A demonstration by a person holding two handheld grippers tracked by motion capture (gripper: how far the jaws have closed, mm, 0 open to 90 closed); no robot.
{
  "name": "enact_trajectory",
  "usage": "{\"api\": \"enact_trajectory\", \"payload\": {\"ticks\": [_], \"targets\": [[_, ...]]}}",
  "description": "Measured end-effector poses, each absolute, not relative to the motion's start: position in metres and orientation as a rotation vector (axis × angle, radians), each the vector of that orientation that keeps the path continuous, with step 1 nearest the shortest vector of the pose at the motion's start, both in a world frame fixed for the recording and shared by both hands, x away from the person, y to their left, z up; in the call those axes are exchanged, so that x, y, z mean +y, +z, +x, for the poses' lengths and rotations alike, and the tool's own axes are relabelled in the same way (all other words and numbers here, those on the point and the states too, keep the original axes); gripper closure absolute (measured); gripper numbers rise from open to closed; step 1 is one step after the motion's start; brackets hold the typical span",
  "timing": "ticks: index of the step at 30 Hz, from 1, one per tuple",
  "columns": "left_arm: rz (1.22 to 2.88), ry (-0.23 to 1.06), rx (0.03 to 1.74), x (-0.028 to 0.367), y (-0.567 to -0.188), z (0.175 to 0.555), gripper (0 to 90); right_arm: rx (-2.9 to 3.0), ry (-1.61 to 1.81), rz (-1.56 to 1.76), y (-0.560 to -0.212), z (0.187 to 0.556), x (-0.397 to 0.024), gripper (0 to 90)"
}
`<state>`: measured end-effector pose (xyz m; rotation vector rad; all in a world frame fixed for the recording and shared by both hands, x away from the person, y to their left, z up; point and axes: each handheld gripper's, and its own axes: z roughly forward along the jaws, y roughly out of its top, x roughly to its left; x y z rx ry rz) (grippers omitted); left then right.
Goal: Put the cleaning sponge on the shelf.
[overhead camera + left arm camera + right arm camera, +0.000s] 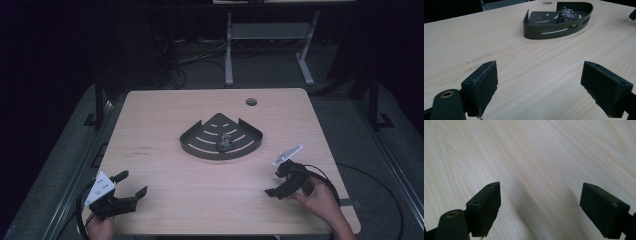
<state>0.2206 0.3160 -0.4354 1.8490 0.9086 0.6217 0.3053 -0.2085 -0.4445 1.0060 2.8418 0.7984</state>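
Left tongs (131, 183): jaws spread wide, gripping nothing, at the near left edge of the worktop (165, 115).
Right tongs (276, 182): likewise agape and empty, near right, over bare wood.
Scouring ball (224, 142): lay inside the dark corner caddy (200, 146) at mid-worktop, well apart from both tongs.
Progress: judging by this, either the ball was already placed or nothing had begun; no grasp was under way.

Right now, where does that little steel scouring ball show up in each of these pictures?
High view: scouring ball at centre, inside the dark corner tray.
Left gripper view: scouring ball at top, right of middle, in the tray.
Right gripper view: not in it.
Shared landmark: the tray.
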Motion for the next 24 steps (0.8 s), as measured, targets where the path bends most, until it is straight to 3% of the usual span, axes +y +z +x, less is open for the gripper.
{"api": "enact_trajectory", "payload": {"ticks": [24], "targets": [[1.857,0.617,0.905,0.313,-0.436,0.223,13.5,2.762,0.893,1.047,-0.454,0.272,-0.225,16.5]]}}
